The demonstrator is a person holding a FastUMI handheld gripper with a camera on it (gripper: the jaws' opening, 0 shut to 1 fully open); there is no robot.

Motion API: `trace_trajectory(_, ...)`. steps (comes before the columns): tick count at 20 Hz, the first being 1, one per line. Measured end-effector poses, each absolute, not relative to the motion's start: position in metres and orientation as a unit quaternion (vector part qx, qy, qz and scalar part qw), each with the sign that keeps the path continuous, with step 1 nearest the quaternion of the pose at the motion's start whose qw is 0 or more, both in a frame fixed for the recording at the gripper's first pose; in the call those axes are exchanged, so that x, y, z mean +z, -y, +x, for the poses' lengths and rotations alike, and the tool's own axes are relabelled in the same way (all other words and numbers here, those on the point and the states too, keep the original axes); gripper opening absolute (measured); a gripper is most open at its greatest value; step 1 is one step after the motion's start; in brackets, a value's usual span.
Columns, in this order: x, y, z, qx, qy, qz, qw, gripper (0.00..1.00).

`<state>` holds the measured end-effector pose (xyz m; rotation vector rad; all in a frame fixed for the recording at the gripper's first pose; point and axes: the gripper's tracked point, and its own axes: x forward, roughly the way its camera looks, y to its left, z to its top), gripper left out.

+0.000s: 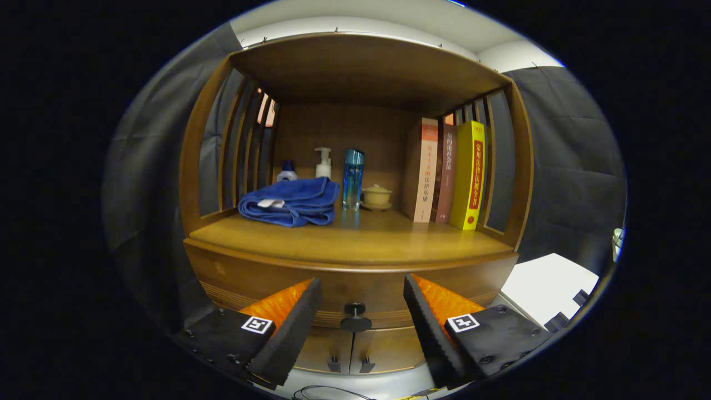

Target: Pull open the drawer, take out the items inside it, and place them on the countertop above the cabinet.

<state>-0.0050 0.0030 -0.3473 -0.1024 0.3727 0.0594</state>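
Observation:
A wooden cabinet stands straight ahead with its drawer [355, 280] closed. The drawer's small dark round knob [355, 316] sits just beyond my gripper [362, 286], centred in the gap between the two fingers. The gripper is open and holds nothing. Above the drawer lies the wooden countertop [361, 241], under an open shelf niche. The inside of the drawer is hidden.
On the countertop rest a folded blue towel [291, 201], a small white bottle [286, 172], a pump bottle [323, 163], a tall blue bottle [353, 179], a small lidded cup [376, 196] and three upright books [447, 173]. Two cabinet doors [355, 347] sit below the drawer.

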Motion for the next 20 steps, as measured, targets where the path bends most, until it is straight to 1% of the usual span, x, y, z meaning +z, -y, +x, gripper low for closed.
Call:
trace_trajectory(6,-0.403,0.008,-0.004,0.021,-0.239,-0.04,0.97,0.98)
trace_trajectory(7,-0.409,0.008,-0.004,0.022,-0.245,-0.035,0.969,0.97)
trace_trajectory(10,-0.421,0.006,-0.002,0.024,-0.261,-0.023,0.965,0.87)
trace_trajectory(11,-0.425,0.006,-0.002,0.024,-0.266,-0.023,0.963,0.85)
trace_trajectory(14,-0.431,-0.002,0.003,0.031,-0.271,-0.024,0.962,0.85)
trace_trajectory(19,-0.436,-0.005,0.003,0.029,-0.278,-0.034,0.96,0.57)
trace_trajectory(20,-0.436,-0.006,0.003,0.029,-0.277,-0.033,0.96,0.57)
